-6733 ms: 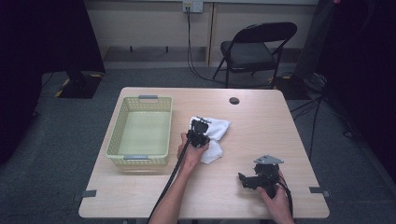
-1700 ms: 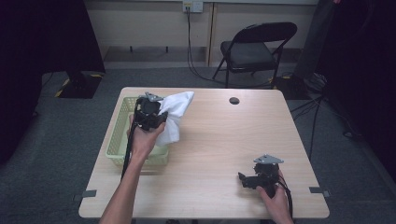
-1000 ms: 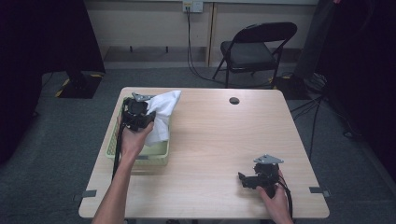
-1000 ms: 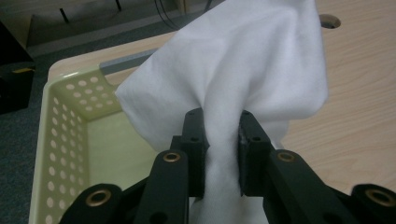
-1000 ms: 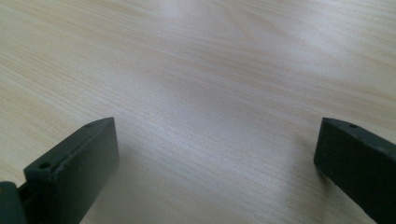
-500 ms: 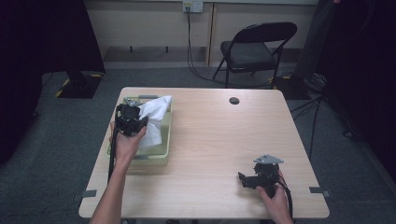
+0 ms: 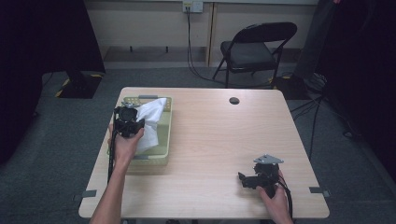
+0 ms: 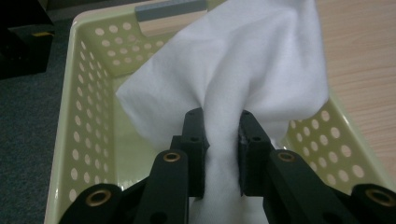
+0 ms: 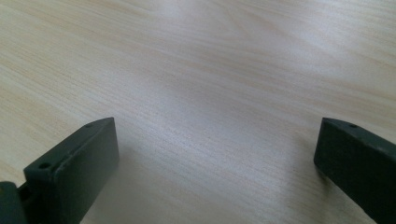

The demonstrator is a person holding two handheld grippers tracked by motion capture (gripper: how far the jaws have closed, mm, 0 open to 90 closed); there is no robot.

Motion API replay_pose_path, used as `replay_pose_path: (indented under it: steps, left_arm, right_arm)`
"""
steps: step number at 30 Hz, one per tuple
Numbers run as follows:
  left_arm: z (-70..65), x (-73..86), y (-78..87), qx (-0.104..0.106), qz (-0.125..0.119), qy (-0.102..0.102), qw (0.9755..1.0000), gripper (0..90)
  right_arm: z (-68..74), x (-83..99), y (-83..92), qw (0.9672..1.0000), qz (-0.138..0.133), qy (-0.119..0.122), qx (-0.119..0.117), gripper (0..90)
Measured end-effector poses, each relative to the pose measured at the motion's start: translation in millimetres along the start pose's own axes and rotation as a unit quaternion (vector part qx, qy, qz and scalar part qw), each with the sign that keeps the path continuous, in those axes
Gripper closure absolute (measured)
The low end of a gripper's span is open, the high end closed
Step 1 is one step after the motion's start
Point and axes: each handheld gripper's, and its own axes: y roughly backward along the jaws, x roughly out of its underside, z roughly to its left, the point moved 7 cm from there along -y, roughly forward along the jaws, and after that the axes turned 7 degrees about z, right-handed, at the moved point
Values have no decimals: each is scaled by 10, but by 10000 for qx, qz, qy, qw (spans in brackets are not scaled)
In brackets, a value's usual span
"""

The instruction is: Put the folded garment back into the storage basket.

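White cloth (image 7: 150, 122): one piece, bunched, pinched between the jaws of the left gripper (image 7: 128, 122), which is clamped tight on a gathered fold; in the left gripper view the cloth (image 8: 243, 84) fans upward and outward past the pads. Position: over the pale yellow perforated basket (image 7: 164, 154) at the table's (image 7: 219, 140) left edge, toward the far-left corner. Key relation: the basket's floor (image 8: 126, 154) lies directly below and ahead of the left gripper, with the cloth's long axis running up from the jaws toward the basket's far rim and grey handle (image 8: 170, 9); part of the free end hangs over the rim on the table side, so the judgement is that release should follow a further lowering toward the basket's middle, or that corner may drape outside. Right gripper (image 7: 247, 179): resting on the table near the near-right corner, jaws spread wide and empty over bare wood (image 9: 210, 93), well apart from basket and cloth. Nearer hand for the placing: the left.
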Motion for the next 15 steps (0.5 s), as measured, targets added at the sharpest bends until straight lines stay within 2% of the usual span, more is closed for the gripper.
replay_pose_path:
  steps: [4, 15]
  left_arm:
    - [24, 11, -45, -31, 57, 42, 10000, 766]
    - [3, 21, -174, -65, 193, -17, 9998, 766]
  right_arm:
    - [0, 0, 0, 10000, 0, -1, 1, 0]
    - [0, 0, 0, 10000, 0, -2, 1, 0]
